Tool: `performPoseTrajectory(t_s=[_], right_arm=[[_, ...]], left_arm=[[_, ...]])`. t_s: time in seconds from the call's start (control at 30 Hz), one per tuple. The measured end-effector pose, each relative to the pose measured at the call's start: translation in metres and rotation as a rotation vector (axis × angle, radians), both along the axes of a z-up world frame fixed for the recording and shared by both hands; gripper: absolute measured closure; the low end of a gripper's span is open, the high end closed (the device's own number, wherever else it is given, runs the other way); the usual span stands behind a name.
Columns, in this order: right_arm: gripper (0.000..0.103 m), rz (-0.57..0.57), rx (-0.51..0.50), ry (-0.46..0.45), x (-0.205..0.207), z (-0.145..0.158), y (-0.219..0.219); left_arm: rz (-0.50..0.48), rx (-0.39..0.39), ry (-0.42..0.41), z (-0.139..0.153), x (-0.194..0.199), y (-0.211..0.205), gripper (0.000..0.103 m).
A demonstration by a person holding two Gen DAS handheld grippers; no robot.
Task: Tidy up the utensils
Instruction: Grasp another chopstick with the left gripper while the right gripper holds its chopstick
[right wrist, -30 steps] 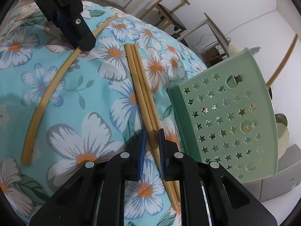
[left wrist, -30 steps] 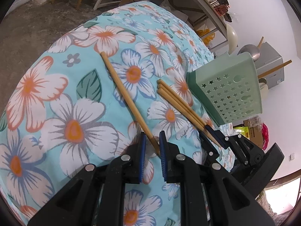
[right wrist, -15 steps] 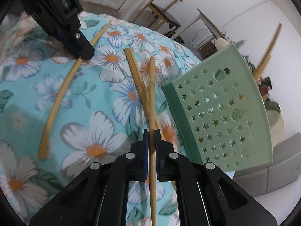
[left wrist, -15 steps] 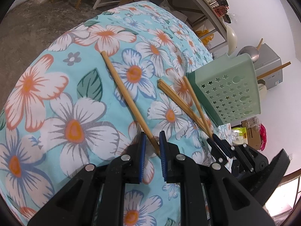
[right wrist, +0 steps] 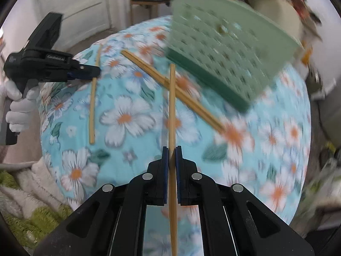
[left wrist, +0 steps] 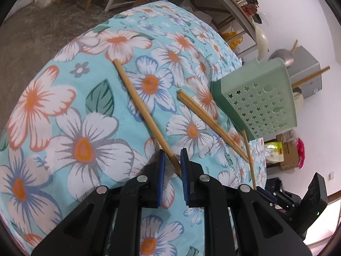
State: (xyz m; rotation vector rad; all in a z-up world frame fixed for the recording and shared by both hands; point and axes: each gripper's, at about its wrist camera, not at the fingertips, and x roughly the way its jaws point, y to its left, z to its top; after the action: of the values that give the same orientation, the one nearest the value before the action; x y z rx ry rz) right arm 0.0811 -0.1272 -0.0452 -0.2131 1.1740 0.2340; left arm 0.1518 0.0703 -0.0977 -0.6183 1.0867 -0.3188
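The right gripper is pinching one slim bamboo chopstick btwn its blue pads, jaws pressed tight on the stick, which is running up the middle of the right wrist view w/ its far tip crossing over the pair of bamboo chopsticks lying on the flowered turquoise tablecloth. That view is smeared on the right side, so the hand is prob. swinging.

The left gripper is sitting low over the cloth, jaws only a little apart, w/ the near end of a single bamboo chopstick lying btwn the pads. The stick is touching the right-hand pad; whether it's actually clamped I cannot tell. A white-gloved hand is holding that tool.

The pale green plastic utensil holder w/ star-shaped holes is standing at the table's far side, just beside the pair. At least one chopstick is already sticking out of its top, so some sorting looks done.

Judging progress: early-to-mid. One stick is in the air and still needs dropping into the holder; three more are on the cloth, i.e. the pair plus the left-side single.
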Motion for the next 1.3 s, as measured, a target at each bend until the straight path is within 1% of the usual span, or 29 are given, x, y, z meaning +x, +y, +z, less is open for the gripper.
performPoseTrajectory(t_s=[0.1, 0.2, 0.27, 0.3, 0.4, 0.47, 0.53, 0.57, 0.63, 0.7, 0.9, 0.93, 1.03, 1.2, 1.23, 1.27, 1.3], right_arm=[[0.098, -0.094, 0.079, 0.037, -0.013, -0.003, -0.021], [0.098, -0.188, 0.146, 0.07, -0.023, -0.007, -0.038], [0.098, -0.246, 0.213, 0.092, -0.029, -0.009, -0.048], [0.098, -0.264, 0.234, 0.097, -0.029, -0.008, -0.05], [0.098, -0.315, 0.297, 0.112, -0.034, -0.011, -0.058], [0.094, -0.344, 0.313, 0.131, -0.036, -0.017, -0.062], [0.084, -0.369, 0.319, 0.143, -0.039, -0.018, -0.069], [0.081, -0.37, 0.335, 0.144, -0.04, -0.018, -0.07], [0.064, -0.364, 0.352, 0.135, -0.039, -0.014, -0.072], [0.061, -0.35, 0.339, 0.113, -0.037, -0.008, -0.073], [0.061, -0.346, 0.356, 0.083, -0.009, -0.008, -0.075], [0.062, -0.344, 0.36, 0.081, -0.003, -0.01, -0.075], [0.071, -0.347, 0.373, 0.087, 0.013, -0.016, -0.073], [0.081, -0.358, 0.368, 0.086, 0.032, -0.023, -0.071], [0.086, -0.366, 0.372, 0.086, 0.035, -0.025, -0.072], [0.088, -0.375, 0.374, 0.086, 0.037, -0.026, -0.073], [0.094, -0.388, 0.377, 0.089, 0.037, -0.027, -0.075]], left_arm=[[-0.048, 0.016, -0.015, 0.009, -0.003, -0.01, 0.089], [-0.108, 0.024, 0.002, 0.012, -0.007, -0.022, 0.09], [-0.162, 0.023, 0.018, 0.014, -0.011, -0.032, 0.09], [-0.205, 0.026, 0.027, 0.014, -0.013, -0.04, 0.09], [-0.288, 0.06, 0.039, 0.014, -0.02, -0.058, 0.089], [-0.306, 0.106, 0.047, 0.014, -0.021, -0.066, 0.087], [-0.303, 0.116, 0.056, 0.014, -0.018, -0.069, 0.086], [-0.297, 0.115, 0.059, 0.014, -0.018, -0.069, 0.085], [-0.28, 0.12, 0.057, 0.016, -0.015, -0.067, 0.078], [-0.259, 0.12, 0.057, 0.017, -0.013, -0.063, 0.075], [-0.157, 0.05, 0.114, 0.01, 0.001, -0.041, 0.073], [-0.136, 0.038, 0.117, 0.009, 0.005, -0.038, 0.073], [-0.105, 0.039, 0.107, 0.009, 0.012, -0.033, 0.073], [-0.077, 0.046, 0.105, 0.008, 0.019, -0.03, 0.074], [-0.075, 0.057, 0.098, 0.008, 0.02, -0.03, 0.074], [-0.071, 0.068, 0.092, 0.009, 0.021, -0.032, 0.074], [-0.066, 0.082, 0.088, 0.009, 0.021, -0.032, 0.077]])
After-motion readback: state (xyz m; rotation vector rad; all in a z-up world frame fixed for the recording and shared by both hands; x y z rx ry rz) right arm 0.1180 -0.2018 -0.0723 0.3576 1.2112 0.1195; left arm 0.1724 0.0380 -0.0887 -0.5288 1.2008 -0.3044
